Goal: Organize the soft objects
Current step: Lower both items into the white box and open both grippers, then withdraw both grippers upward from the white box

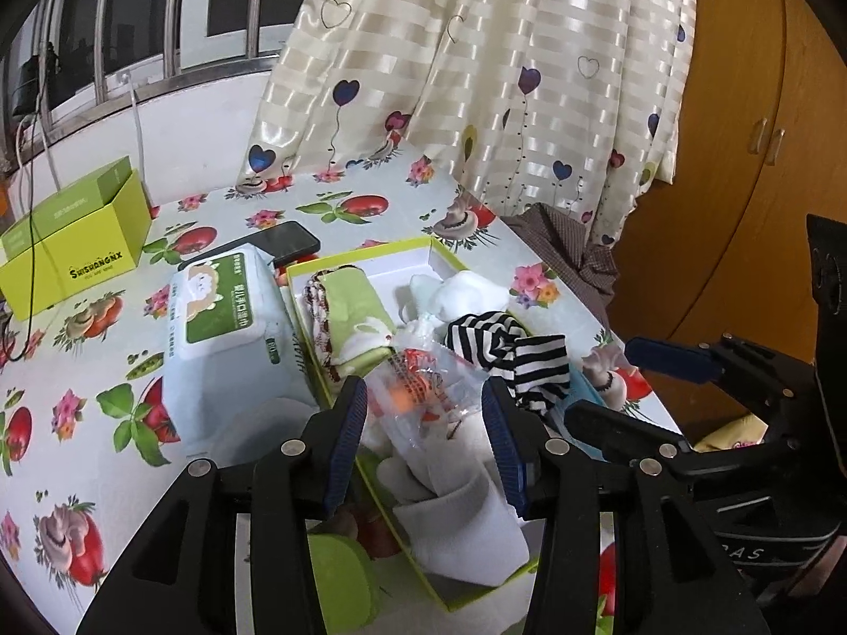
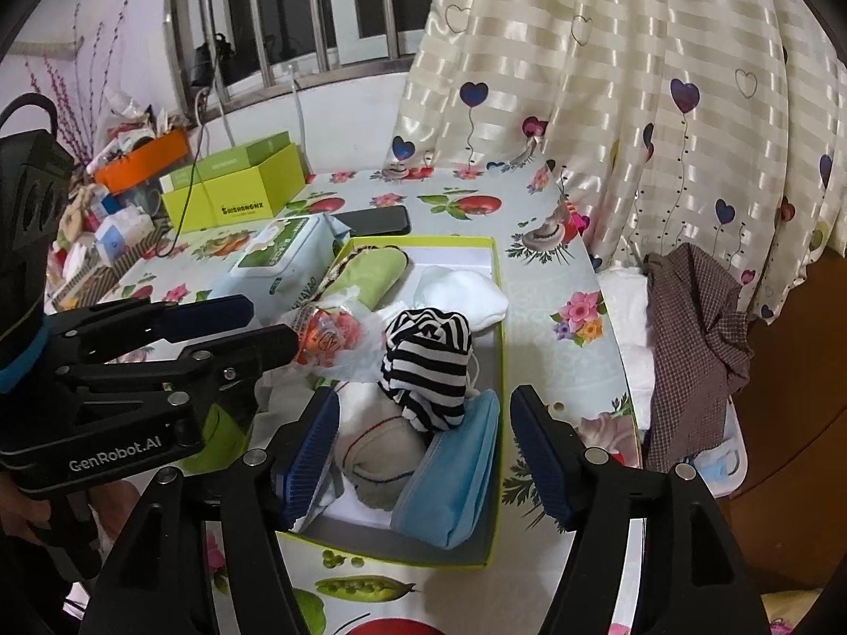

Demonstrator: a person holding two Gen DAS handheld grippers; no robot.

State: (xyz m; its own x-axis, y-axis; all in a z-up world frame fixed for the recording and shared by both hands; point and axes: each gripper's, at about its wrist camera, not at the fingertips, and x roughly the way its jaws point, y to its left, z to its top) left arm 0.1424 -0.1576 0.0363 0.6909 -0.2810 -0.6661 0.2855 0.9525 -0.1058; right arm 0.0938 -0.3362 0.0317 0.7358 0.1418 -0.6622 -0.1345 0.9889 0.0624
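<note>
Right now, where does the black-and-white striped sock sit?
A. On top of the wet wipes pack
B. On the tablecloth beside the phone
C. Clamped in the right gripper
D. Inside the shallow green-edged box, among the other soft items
D: the striped sock lies bunched inside the green-edged box, next to the blue pouch and white sock; the right gripper stands open and grips nothing.

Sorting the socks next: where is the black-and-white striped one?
The striped sock lies in the green box, between the white socks and blue mask.
</note>
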